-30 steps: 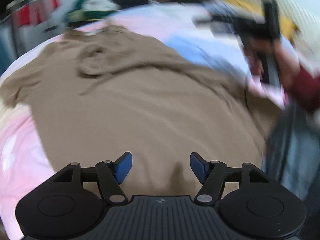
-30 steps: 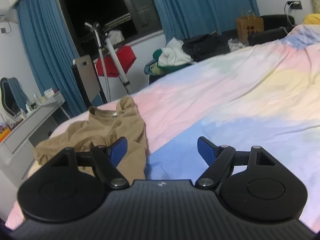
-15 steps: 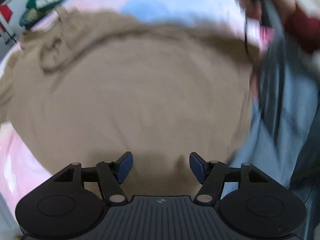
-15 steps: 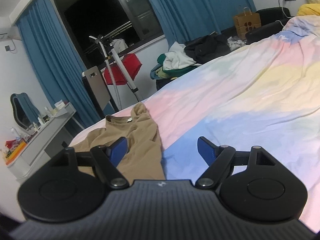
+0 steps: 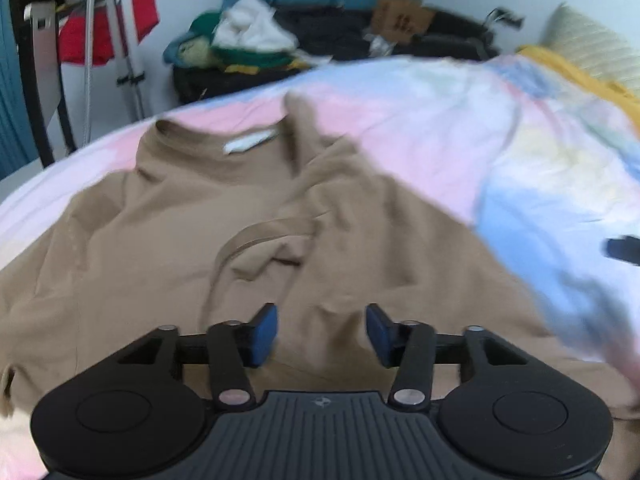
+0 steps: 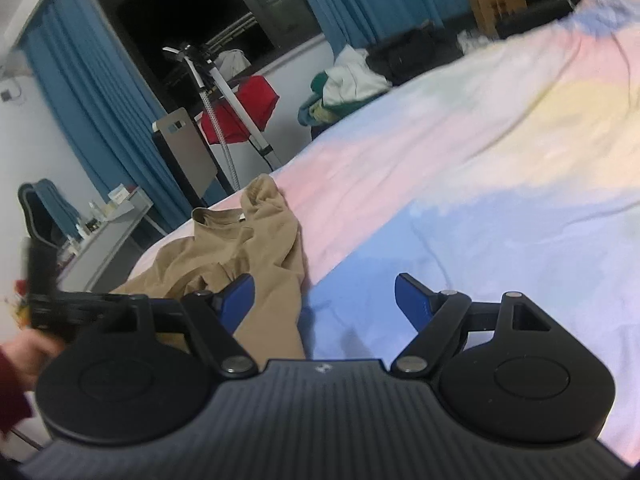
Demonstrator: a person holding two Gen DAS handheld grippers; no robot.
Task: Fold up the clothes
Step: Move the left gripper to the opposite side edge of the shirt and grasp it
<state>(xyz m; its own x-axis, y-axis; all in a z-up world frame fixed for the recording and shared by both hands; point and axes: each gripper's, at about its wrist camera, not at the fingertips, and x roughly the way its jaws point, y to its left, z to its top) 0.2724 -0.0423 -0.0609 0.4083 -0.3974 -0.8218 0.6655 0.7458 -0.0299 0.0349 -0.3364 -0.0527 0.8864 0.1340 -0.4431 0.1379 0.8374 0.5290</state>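
A tan T-shirt (image 5: 168,216) lies rumpled on the bed, collar with a white label at the far side, one sleeve folded over its middle. It also shows in the right wrist view (image 6: 248,248). My left gripper (image 5: 322,330) is open and empty, low over the shirt's near part. My right gripper (image 6: 324,296) is open and empty, over the bedsheet just right of the shirt's edge. The left gripper's body shows at the left edge of the right wrist view (image 6: 60,300).
The bed has a pastel pink, blue and yellow sheet (image 6: 480,168). Beyond it are a pile of clothes (image 5: 248,40), a stand with a red cloth (image 6: 240,108), blue curtains (image 6: 100,100), a desk (image 6: 104,228) and a yellow pillow (image 5: 580,76).
The left gripper has tilted up from looking down on the shirt, so the collar and room are in view. The right gripper has moved closer to the shirt's right edge.
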